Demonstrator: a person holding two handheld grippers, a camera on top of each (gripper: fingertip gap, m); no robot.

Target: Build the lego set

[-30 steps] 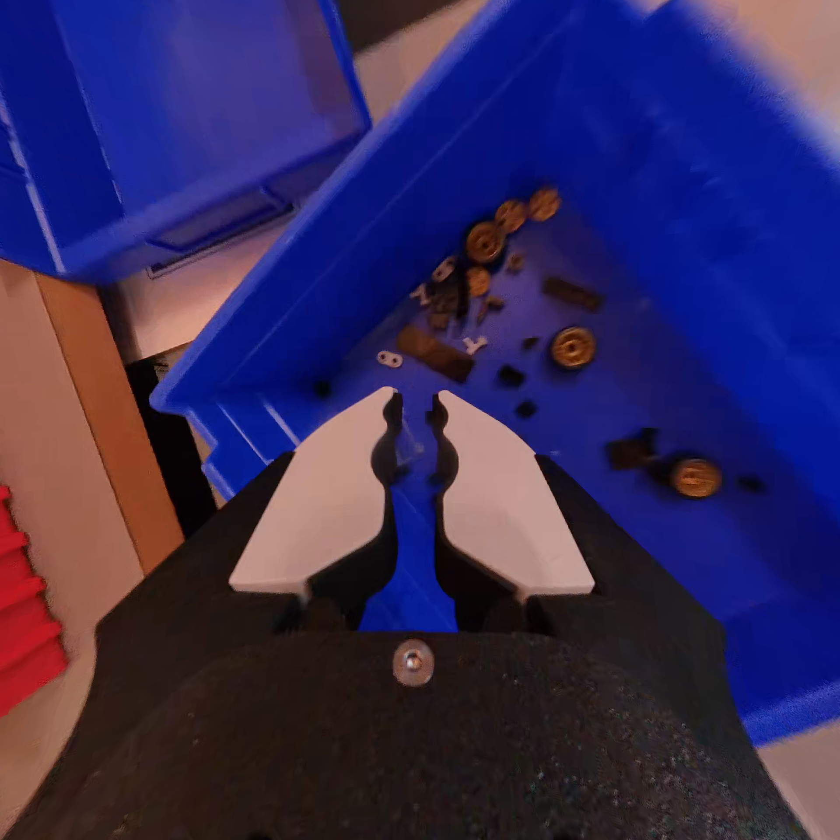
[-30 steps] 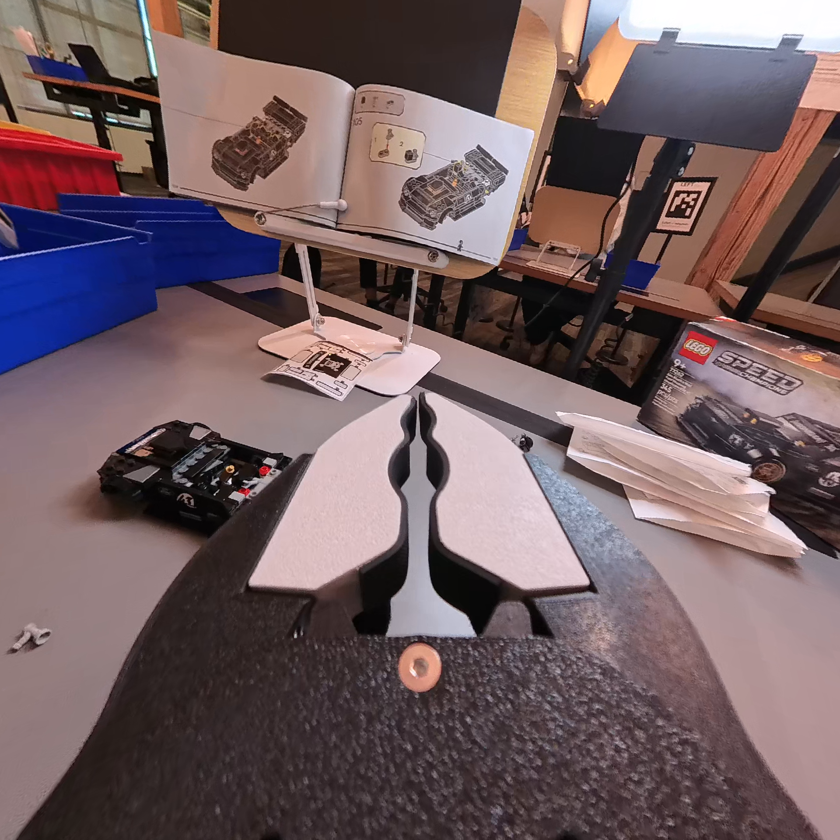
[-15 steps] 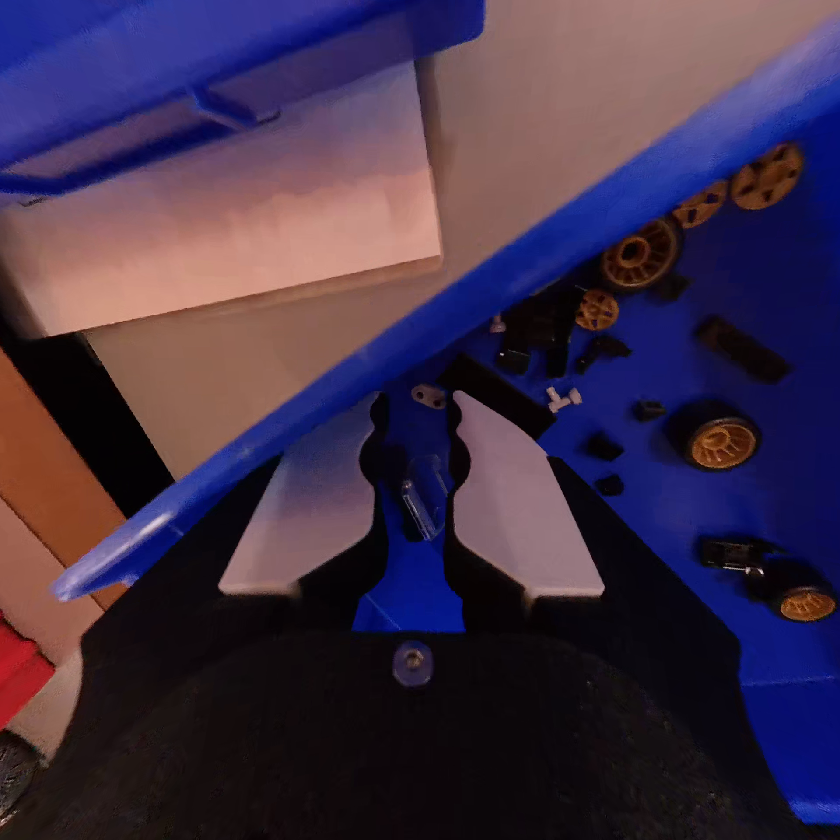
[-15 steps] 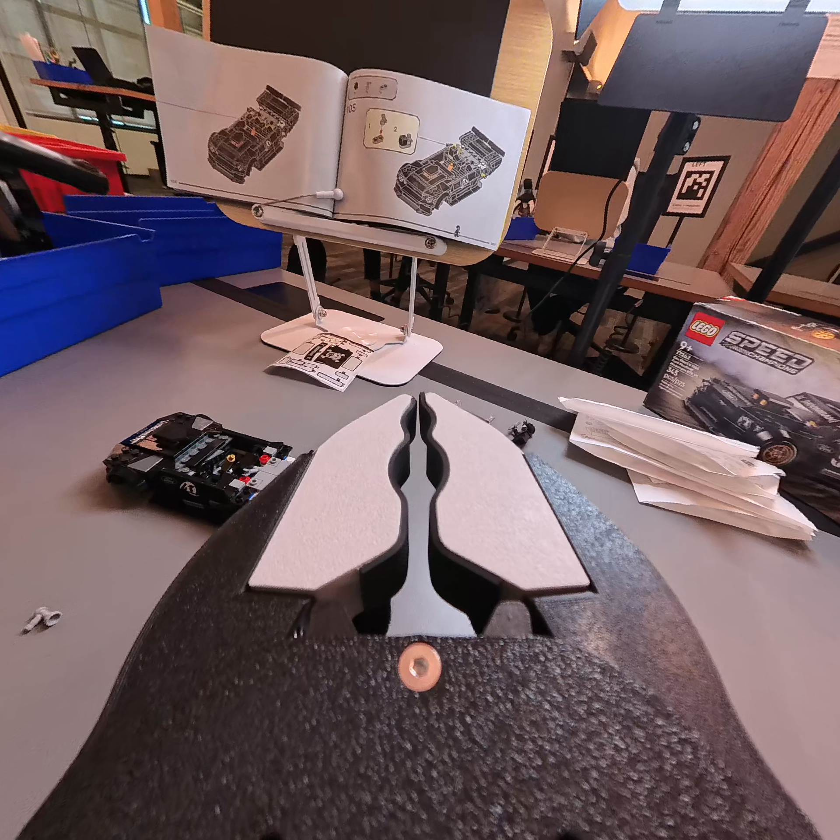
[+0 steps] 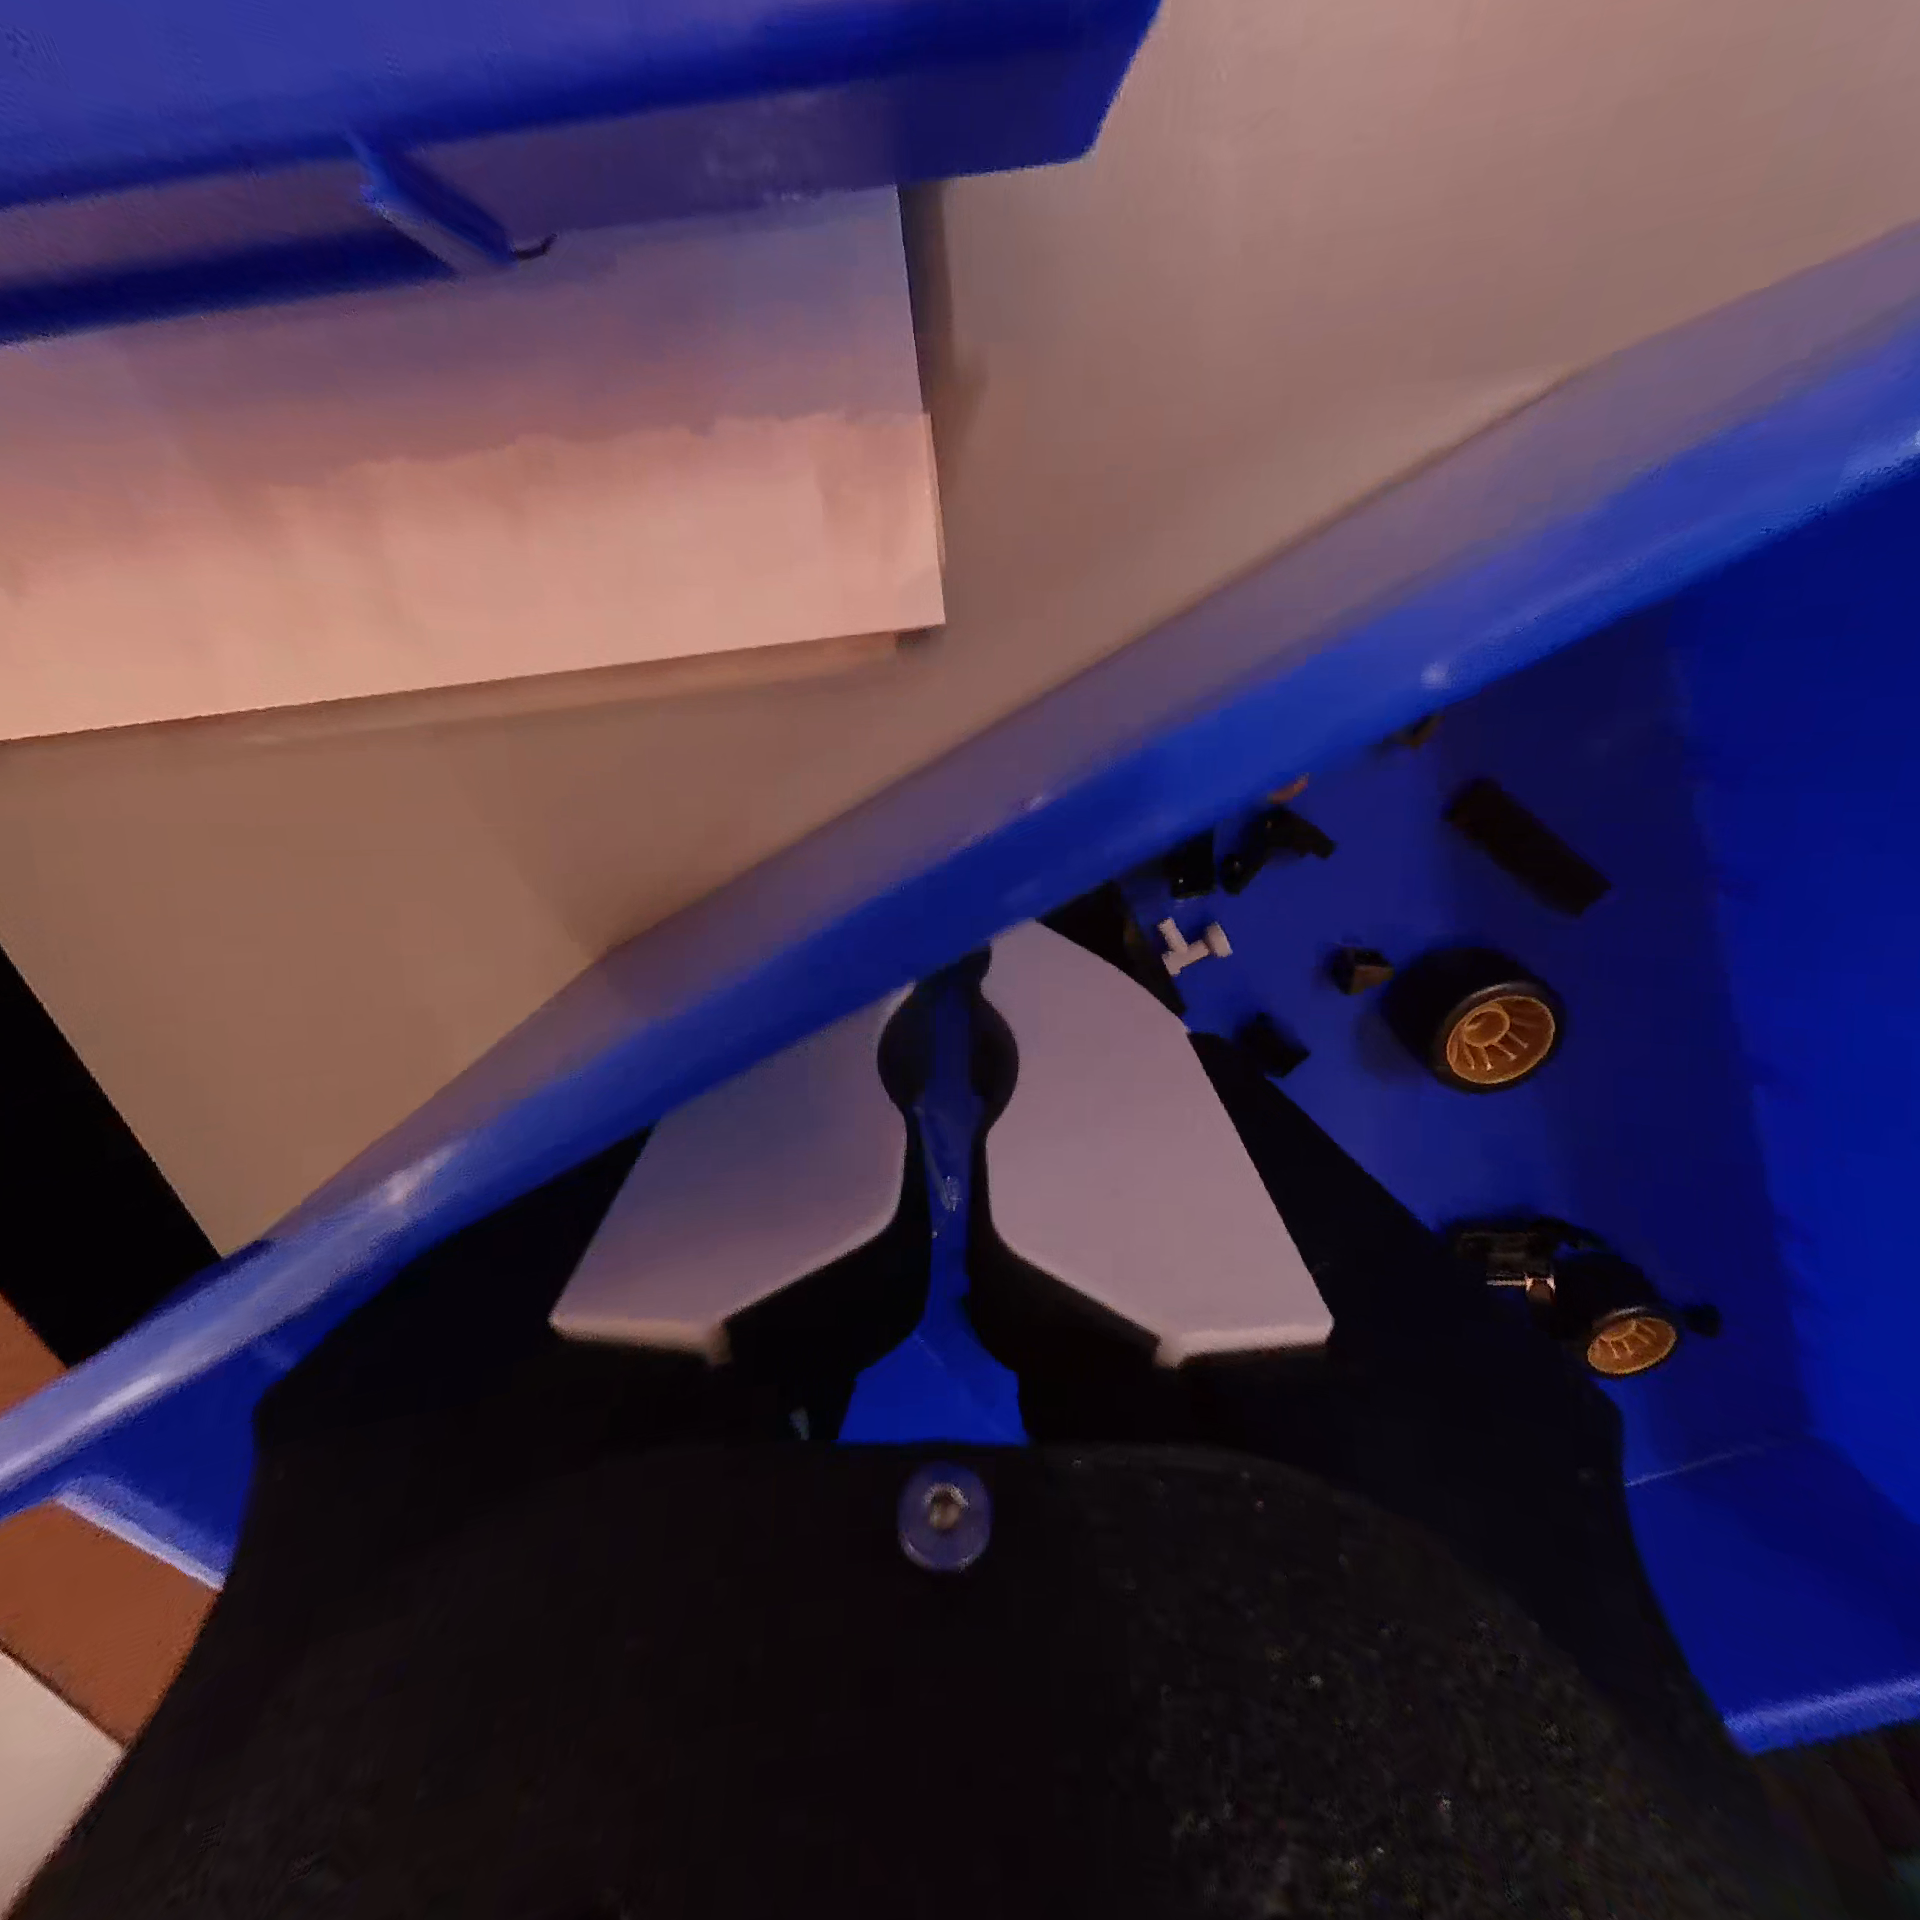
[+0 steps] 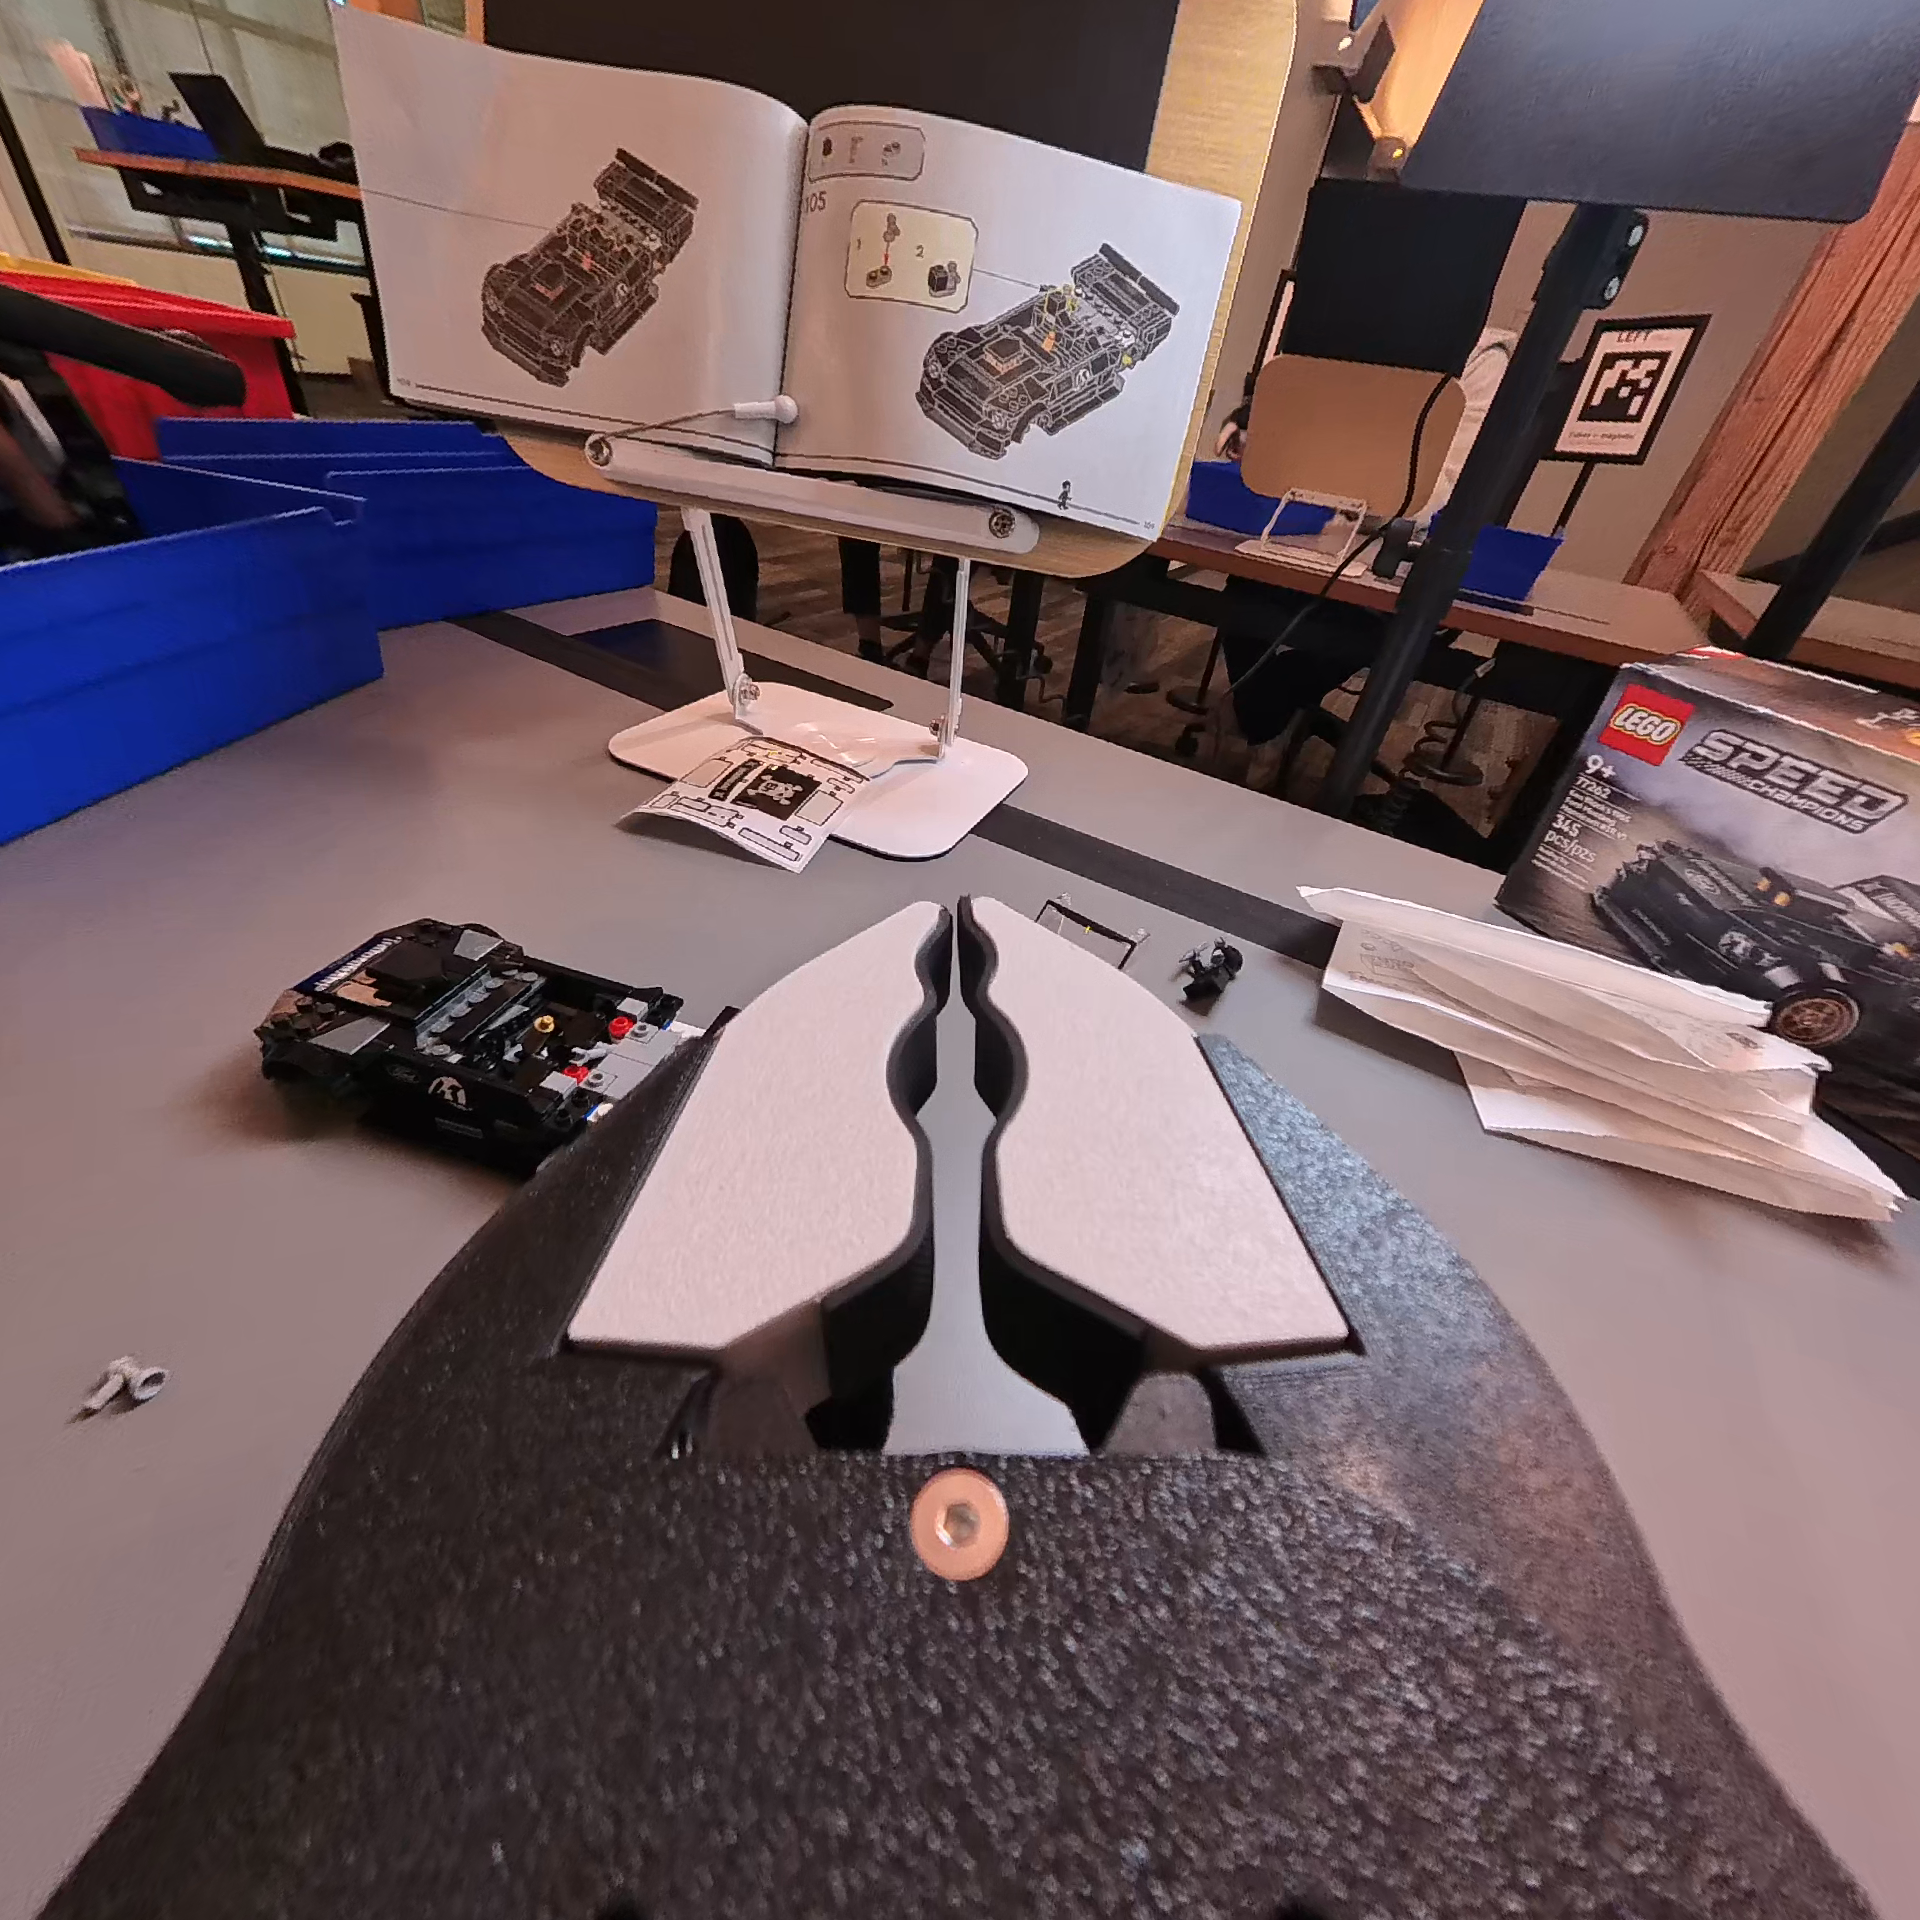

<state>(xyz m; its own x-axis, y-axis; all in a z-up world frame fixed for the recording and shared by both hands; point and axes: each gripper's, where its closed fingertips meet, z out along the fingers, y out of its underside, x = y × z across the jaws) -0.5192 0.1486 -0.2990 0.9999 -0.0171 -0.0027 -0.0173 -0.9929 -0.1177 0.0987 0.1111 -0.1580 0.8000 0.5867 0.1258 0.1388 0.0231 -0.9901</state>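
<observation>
In the left wrist view my left gripper [image 5: 961,977] is down inside a blue bin [image 5: 1143,790], its left fingertip hidden behind the bin's rim. Its fingers are shut on a small clear piece [image 5: 943,1153]. Loose parts lie on the bin floor: two gold-hubbed wheels [image 5: 1486,1029] [image 5: 1626,1340], a small white piece [image 5: 1195,943] and a black plate [image 5: 1527,862]. In the right wrist view my right gripper [image 6: 956,914] is shut and empty above the grey table. The partly built black car [image 6: 468,1029] sits to its left.
An open instruction booklet [image 6: 790,281] stands on a white stand [image 6: 914,790] with a sticker sheet [image 6: 748,795] at its foot. The set's box [image 6: 1745,831] and paper bags [image 6: 1579,1049] lie right. Blue bins [image 6: 177,623] stand left. A grey piece [image 6: 125,1387], a black piece [image 6: 1210,961] and a clear part [image 6: 1086,920] lie loose. Across from one pair of fingers to the other is roughly 65 centimetres. Between my left fingertips and the black plate [image 5: 1527,862] there is roughly 9 centimetres.
My left gripper has sunk deeper into the bin and its fingers have closed on the clear piece. My right gripper stays shut and has shifted slightly over the table.
</observation>
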